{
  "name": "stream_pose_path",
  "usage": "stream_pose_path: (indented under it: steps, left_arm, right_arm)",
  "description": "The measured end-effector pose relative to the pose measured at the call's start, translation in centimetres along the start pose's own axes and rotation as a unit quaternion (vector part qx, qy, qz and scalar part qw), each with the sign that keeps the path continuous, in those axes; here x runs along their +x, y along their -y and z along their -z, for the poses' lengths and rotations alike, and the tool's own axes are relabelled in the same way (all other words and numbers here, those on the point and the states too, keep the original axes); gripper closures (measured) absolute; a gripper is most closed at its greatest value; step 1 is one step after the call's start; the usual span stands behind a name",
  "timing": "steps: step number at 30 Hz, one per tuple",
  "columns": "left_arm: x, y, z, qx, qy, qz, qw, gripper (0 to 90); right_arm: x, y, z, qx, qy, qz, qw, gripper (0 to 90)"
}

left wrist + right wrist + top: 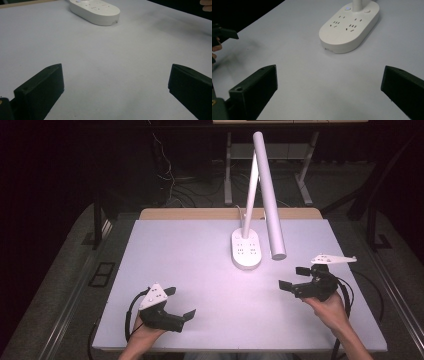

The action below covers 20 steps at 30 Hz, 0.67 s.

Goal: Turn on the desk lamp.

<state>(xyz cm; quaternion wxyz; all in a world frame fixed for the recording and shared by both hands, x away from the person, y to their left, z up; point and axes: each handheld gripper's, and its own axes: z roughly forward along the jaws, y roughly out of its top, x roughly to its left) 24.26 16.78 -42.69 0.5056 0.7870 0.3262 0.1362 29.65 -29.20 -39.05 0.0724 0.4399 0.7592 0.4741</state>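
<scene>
Nothing appears begun. The white desk lamp with an oval socket base (246, 249) stands untouched at the pale table's (190, 270) far middle. Near of it, left gripper (175, 303) and right gripper (292, 278) gape wide, empty.

High view: overhead, facing fwd/down. Both gripper views: low, close, share lamp base (246, 249) (95, 11) (350, 26).
</scene>
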Motion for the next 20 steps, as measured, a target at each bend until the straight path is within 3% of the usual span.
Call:
stream_pose_path:
  steps: [13, 20]
  left_arm:
    - [0.1, 0.0, 0.1, 0.0, 0.0, 0.004, 1.0, 0.0]
    - [0.2, 0.0, 0.0, 0.0, 0.001, 0.005, 1.0, 0.0]
  right_arm:
    - [1.6, 3.7, 1.1, -0.012, -0.025, -0.009, 0.9996, 0.0]
    - [2.2, 5.1, 1.7, -0.008, -0.019, -0.006, 0.9998, 0.1]
